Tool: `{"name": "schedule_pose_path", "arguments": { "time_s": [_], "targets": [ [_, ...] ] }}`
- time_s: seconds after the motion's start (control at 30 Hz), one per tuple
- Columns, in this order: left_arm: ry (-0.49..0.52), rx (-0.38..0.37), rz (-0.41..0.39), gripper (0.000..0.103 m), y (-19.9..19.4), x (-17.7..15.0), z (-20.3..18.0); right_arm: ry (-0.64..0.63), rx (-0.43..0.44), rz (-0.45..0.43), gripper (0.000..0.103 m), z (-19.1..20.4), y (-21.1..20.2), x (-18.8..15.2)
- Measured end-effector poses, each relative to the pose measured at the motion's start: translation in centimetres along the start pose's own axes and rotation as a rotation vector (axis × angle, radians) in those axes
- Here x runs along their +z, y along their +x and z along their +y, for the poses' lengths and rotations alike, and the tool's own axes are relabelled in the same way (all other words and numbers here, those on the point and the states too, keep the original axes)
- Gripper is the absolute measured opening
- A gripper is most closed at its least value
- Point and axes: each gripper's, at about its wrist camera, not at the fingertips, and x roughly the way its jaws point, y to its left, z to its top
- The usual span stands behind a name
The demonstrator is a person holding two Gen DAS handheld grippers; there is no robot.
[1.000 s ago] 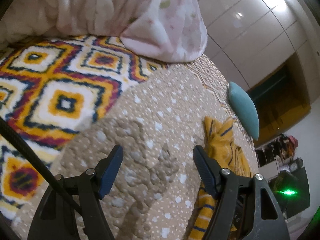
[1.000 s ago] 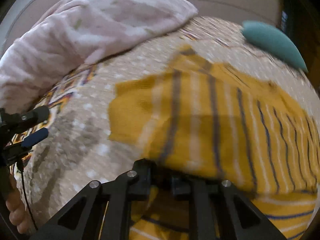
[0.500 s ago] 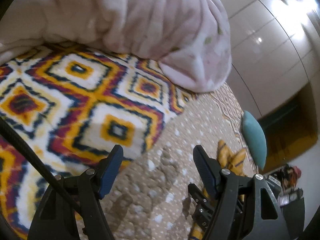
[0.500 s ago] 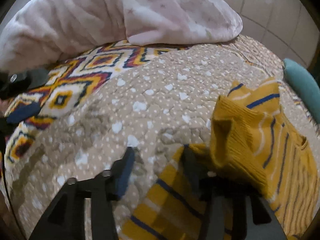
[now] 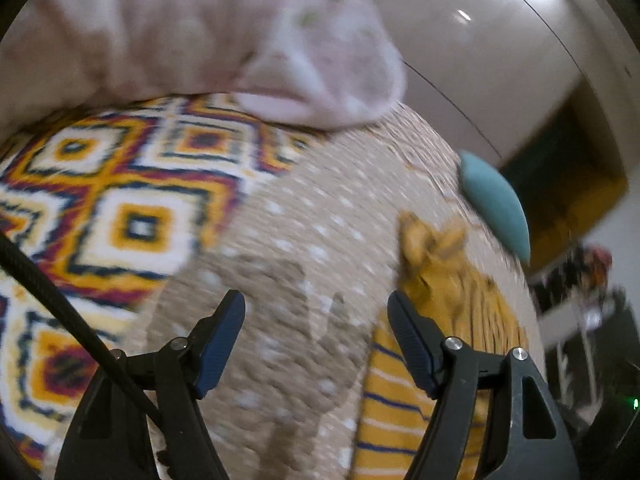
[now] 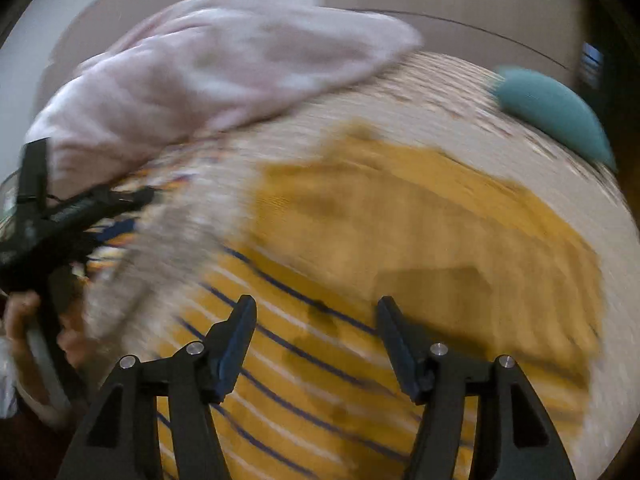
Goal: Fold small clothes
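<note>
A mustard-yellow garment with blue and white stripes [image 6: 400, 240] lies on the beige dotted bedspread [image 5: 304, 216], one part folded over the rest. My right gripper [image 6: 316, 308] hovers just above its striped part. Its jaws are opening, and nothing is pinched between them. The picture is blurred by motion. My left gripper [image 5: 316, 304] stands open over bare bedspread, with the garment [image 5: 440, 280] just to the right of its right finger. In the right wrist view the left gripper [image 6: 80, 208] shows at the far left, held by a hand [image 6: 24, 320].
A bunched pink blanket [image 5: 200, 40] lies along the far side of the bed. A bright diamond-patterned cover [image 5: 120, 200] fills the left. A teal cushion [image 5: 496, 200] sits near the bed's right edge beyond the garment. Glossy wall panels stand behind.
My right gripper, shut on the garment a second ago, has opened and let it go onto the bed. The left gripper stayed open while its view swung left and back.
</note>
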Motion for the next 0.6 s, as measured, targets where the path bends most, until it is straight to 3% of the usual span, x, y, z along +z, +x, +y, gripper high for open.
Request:
{"name": "schedule_pose_path", "arguments": {
  "time_s": [0.13,0.23,0.3,0.37,0.4,0.5,0.6],
  "targets": [
    [0.114,-0.021,0.067,0.073,1.2,-2.0,-3.0,0.227,-0.161,0.033,0.067,-10.7,-4.5,-6.5],
    [0.136,-0.037,0.131,0.073,1.9,-3.9,-4.1,0.366,-0.222,0.021,0.067,-16.2,-8.2,-11.1],
    [0.132,-0.058,0.180,0.073,2.2,-5.4,-4.3,0.474,-0.197,0.001,0.067,-19.1,-10.5,-14.5],
    [0.130,-0.058,0.221,0.072,2.2,-7.4,-4.6,0.578,-0.103,-0.038,0.067,-21.0,-11.8,-17.8],
    [0.167,-0.033,0.202,0.072,1.4,-8.6,-5.0,0.617,-0.040,-0.056,0.067,-21.5,-12.0,-19.3],
    [0.258,0.003,0.197,0.072,0.0,-10.9,-6.0,0.652,0.075,-0.074,0.068,-21.1,-11.1,-21.6],
    [0.304,-0.005,0.214,0.072,-1.7,-13.0,-5.9,0.617,0.114,-0.116,0.068,-19.1,-10.5,-22.2]
  ]
}}
